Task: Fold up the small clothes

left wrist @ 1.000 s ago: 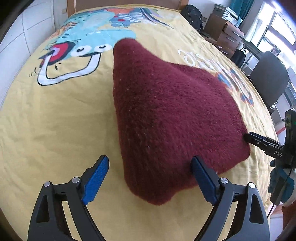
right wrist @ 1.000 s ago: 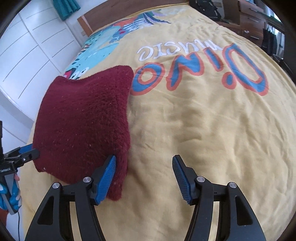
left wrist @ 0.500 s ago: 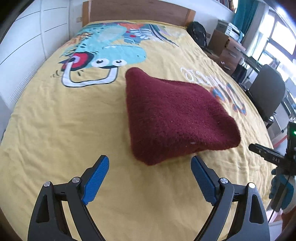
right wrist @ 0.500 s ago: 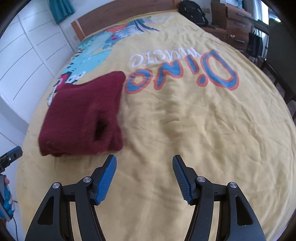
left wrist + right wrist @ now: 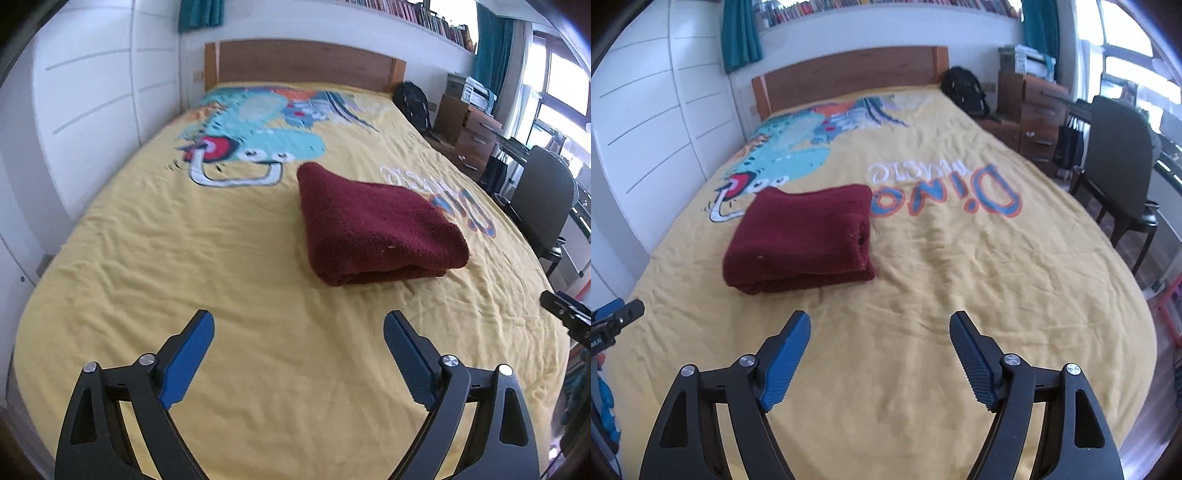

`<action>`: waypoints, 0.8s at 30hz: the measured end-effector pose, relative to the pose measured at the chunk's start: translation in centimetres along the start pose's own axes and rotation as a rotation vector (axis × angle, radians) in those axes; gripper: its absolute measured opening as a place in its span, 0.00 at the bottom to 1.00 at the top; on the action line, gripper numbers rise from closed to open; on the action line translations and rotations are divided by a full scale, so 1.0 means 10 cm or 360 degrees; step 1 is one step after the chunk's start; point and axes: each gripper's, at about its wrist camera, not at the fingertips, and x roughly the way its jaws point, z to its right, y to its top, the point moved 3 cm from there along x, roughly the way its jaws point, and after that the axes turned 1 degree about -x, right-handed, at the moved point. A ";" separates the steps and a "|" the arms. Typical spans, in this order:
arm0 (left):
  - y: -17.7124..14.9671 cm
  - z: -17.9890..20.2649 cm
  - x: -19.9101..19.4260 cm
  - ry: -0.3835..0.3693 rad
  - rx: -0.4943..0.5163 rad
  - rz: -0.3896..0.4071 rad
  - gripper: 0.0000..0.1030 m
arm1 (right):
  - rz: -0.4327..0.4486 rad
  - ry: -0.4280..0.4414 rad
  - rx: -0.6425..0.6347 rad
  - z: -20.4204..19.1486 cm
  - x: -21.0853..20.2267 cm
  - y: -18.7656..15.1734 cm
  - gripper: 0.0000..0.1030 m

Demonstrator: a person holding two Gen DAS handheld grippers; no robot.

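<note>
A dark red fleece garment lies folded into a thick rectangle on the yellow bedspread. In the right wrist view the same folded garment sits left of centre, with its open fold ends facing the near side. My left gripper hangs above the bed well short of the garment, jaws opening, nothing between them. My right gripper is likewise back from the garment, jaws opening and empty. The right gripper's tip shows at the right edge of the left wrist view.
The bedspread carries a cartoon dinosaur print and lettering. A wooden headboard stands at the far end. White cupboards line the left. A dark chair, a drawer unit and a black backpack stand to the right.
Both grippers have pulled back and risen away from the garment. It was draped up between them a second ago and now rests folded flat on the bed. The right jaws have widened.
</note>
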 end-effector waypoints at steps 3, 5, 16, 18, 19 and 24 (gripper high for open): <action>-0.09 -0.05 -0.17 0.0033 -0.0031 0.0054 0.96 | 0.0045 -0.0019 -0.0010 -0.03 -0.19 -0.05 0.86; -0.13 -0.08 -0.27 0.0047 -0.0039 0.0075 0.97 | 0.0072 -0.0037 -0.0022 -0.05 -0.29 -0.08 0.96; -0.40 -0.09 -0.75 0.0144 0.0029 0.0180 0.99 | 0.0157 -0.0059 -0.0015 -0.05 -0.70 -0.35 1.00; -0.42 -0.05 -0.85 0.0127 0.0037 0.0211 0.99 | 0.0165 -0.0071 -0.0013 -0.04 -0.75 -0.40 1.00; -0.42 -0.05 -0.88 0.0117 0.0033 0.0221 0.99 | 0.0171 -0.0079 -0.0007 -0.02 -0.78 -0.42 1.00; -0.45 -0.03 -0.97 0.0085 0.0019 0.0252 0.99 | 0.0191 -0.0112 0.0012 0.04 -0.88 -0.50 1.00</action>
